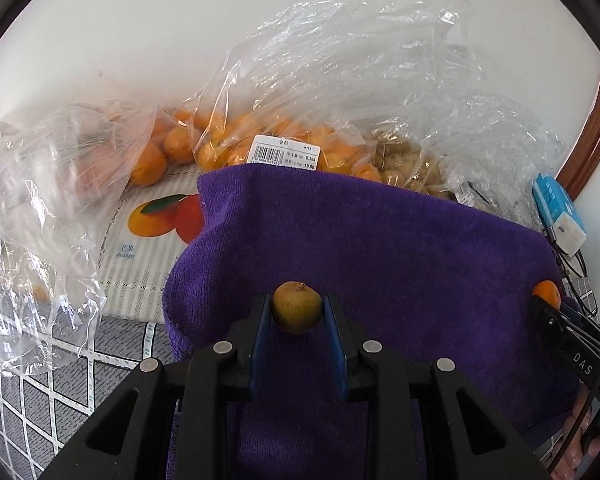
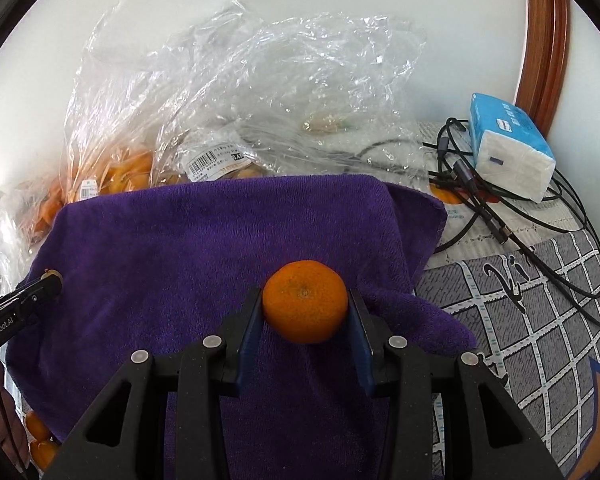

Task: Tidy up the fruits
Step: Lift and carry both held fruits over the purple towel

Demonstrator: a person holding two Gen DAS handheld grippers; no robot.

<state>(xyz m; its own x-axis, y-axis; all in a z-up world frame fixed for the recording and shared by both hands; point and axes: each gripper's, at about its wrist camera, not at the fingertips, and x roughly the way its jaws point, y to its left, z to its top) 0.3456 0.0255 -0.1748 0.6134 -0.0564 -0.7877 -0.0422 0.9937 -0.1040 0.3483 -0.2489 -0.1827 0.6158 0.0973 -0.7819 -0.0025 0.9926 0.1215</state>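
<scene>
Left gripper [image 1: 297,310], nearly closed, clamps a small brownish-green fruit [image 1: 297,307]; right gripper [image 2: 305,304], partly open, clamps a mandarin [image 2: 305,301], both above the purple towel [image 1: 380,248].

Olive-brown fruit [image 1: 297,307], orange mandarin [image 2: 305,301], above towel [image 1: 380,240]

Counts: 1 purple towel [image 2: 220,248]. 2 grippers: left gripper [image 1: 297,312], right gripper [image 2: 305,304]. 1 brownish-green fruit [image 1: 297,307], 1 loose mandarin [image 2: 305,301]. At least 3 clear plastic bags far side, e.g. bag of oranges [image 1: 260,136]; fruit inside too many to count. 1 tissue pack [image 2: 510,148] far right. Cables [image 2: 540,216]: tangled, count unclear.
</scene>
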